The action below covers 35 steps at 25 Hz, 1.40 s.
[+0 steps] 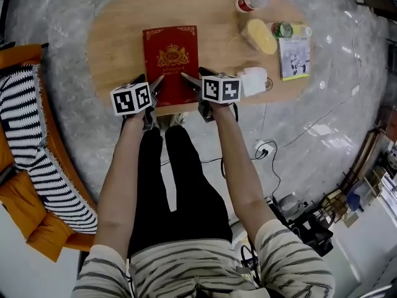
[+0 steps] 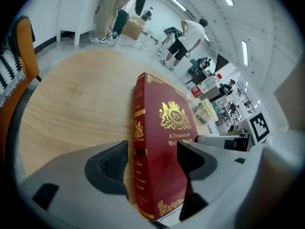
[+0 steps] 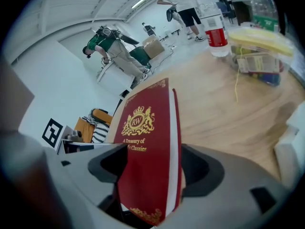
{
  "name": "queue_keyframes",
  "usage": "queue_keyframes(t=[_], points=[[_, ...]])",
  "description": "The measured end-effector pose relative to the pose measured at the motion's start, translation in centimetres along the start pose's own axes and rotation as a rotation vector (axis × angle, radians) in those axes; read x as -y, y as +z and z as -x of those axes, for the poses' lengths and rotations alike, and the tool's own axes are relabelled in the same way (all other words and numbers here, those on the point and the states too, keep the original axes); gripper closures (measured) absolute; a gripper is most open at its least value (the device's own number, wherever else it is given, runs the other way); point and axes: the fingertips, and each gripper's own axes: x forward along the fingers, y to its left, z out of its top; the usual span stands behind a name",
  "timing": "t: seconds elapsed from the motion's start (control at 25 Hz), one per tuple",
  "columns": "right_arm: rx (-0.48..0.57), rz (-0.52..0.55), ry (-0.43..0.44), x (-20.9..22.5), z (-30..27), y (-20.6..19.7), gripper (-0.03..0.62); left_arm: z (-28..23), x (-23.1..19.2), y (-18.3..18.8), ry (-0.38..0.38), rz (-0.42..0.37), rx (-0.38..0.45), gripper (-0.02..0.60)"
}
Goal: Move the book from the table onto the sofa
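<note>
One book [image 1: 170,58]; one bottle [image 1: 249,2]; one table [image 1: 118,42]; one sofa [image 1: 42,236]

Between my left claw's [image 2: 152,163] matt grey plastic jaws, the book's [image 2: 167,123] red cover looks smooth, faintly glossy and gilt-stamped. Beneath the claw, the table [image 2: 71,104] is smooth pale wood.

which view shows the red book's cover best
The head view: nearly the whole book lies cover up on the table. The left gripper view shows its spine and some cover between the open jaws of the left gripper; the right gripper view shows cover and page edge between those of the right gripper.
</note>
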Motion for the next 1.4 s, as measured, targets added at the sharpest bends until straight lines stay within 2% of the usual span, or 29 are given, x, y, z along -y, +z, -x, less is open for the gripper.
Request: queue_keyframes(t=[0.12, 0.32, 0.56, 0.88, 1.04, 1.4], points=[[-0.014, -0.020, 0.034, -0.4, -1.0, -0.1, 0.250, -0.5, -0.4, -0.2, 0.017, -0.021, -0.023, 0.276], [-0.044, -0.028, 0.054, -0.2, -2.2, -0.4, 0.246, -1.8, 0.4, -0.6, -0.037, 0.015, -0.043, 0.272], [-0.079, 0.021, 0.033, -0.2, -2.4, -0.7, 0.246, -2.0, 0.4, -0.6, -0.083, 0.030, -0.055, 0.272], [-0.098, 0.020, -0.016, -0.2, -2.4, -0.7, 0.247, -2.0, 0.2, -0.7, -0.048, 0.041, -0.089, 0.272], [-0.068, 0.044, -0.029, -0.6, -2.2, -0.1, 0.247, -1.8, 0.3, -0.5, -0.045, 0.075, -0.066, 0.272], [-0.072, 0.019, -0.017, -1.8, -0.4, -0.4, 0.247, 0.2, 1.6, -0.5, -0.037, 0.026, -0.077, 0.272]])
